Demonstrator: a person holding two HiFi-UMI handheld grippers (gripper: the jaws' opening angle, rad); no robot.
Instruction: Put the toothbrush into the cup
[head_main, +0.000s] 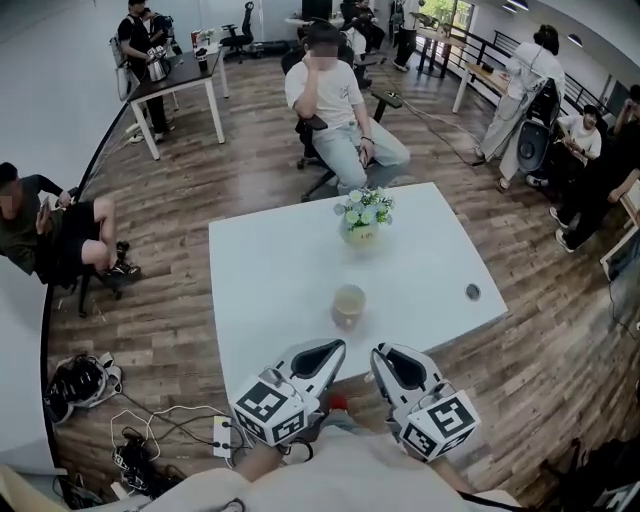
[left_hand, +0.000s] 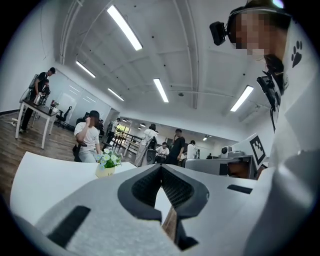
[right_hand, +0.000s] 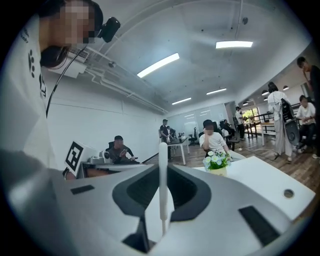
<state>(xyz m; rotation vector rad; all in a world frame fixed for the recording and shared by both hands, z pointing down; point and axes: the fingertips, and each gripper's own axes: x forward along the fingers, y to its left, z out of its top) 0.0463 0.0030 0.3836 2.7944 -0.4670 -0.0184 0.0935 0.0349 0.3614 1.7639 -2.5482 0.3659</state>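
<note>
Holding the toothbrush (right_hand: 162, 155) clamped upright in my right gripper (right_hand: 162, 172), left gripper (left_hand: 161, 170) closed on nothing, I should centre it over the cup (head_main: 349, 305) before lowering.

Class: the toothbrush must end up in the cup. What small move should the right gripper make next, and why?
Probably carry the right gripper forward and over the cup. Its fingers are shut on the upright toothbrush, while the cup stands apart from it, farther in on the table.
</note>
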